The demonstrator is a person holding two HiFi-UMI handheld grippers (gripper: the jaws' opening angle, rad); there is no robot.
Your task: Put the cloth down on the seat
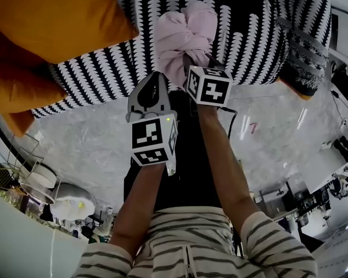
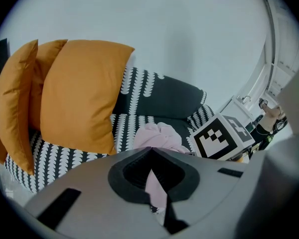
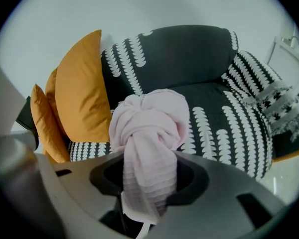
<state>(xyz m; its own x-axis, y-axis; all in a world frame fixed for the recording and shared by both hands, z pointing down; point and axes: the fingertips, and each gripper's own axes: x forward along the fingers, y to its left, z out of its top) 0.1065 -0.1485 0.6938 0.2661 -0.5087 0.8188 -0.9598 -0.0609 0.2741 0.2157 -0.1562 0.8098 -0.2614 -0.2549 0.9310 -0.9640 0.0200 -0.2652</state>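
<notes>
The carrying step is nearing its end: the right claw (image 3: 147, 158) is clamping the bunched pink cloth (image 3: 149, 123) just above the seat (image 3: 224, 116), the left claw (image 2: 150, 152) is closing on a strip of it, and lowering before release seems called for.

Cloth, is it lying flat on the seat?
No, the cloth is bunched in a knot, clamped in the right gripper.

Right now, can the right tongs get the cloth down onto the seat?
Probably yes: the right tongs, shut on the pink cloth, hang above the patterned seat; orange cushions sit off to one side.
</notes>
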